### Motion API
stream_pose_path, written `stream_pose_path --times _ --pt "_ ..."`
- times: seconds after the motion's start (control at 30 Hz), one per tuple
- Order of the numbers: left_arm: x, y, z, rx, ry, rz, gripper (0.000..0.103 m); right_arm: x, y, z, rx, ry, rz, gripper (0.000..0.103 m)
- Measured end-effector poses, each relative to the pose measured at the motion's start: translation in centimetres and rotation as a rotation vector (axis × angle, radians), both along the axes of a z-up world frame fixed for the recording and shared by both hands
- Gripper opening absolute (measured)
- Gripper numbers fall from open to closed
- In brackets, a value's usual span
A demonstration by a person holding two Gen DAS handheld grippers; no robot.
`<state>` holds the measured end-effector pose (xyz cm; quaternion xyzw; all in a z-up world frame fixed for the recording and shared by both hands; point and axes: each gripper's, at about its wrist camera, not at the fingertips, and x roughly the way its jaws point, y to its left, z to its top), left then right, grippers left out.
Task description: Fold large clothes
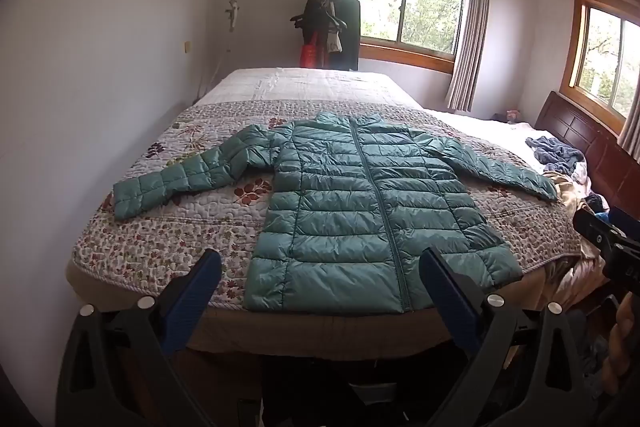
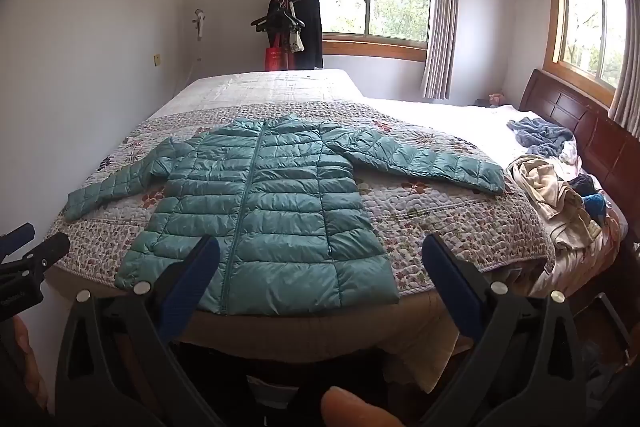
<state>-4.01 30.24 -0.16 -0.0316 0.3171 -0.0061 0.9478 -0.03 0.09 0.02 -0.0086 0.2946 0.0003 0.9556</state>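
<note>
Left wrist view: teal puffer jacket (image 1: 360, 203) flat on bed (image 1: 168, 239), hem nearest, zipper axis toward 12 o'clock; left gripper (image 1: 320, 291) and right gripper (image 2: 320, 275) both spread wide, empty, short of hem.

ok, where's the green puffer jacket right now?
The green puffer jacket lies flat on the floral quilt, centred at the bed's near edge in both wrist views, sleeves spread, left of the clothes pile.
</note>
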Motion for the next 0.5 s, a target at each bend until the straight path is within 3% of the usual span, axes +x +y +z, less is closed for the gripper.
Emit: stream_pose_path --times 0.5 --pt "-0.1 -0.4 0.1 0.013 0.0 0.004 0.099 0.4 -1.1 0.2 0.002 0.008 -0.006 0.1"
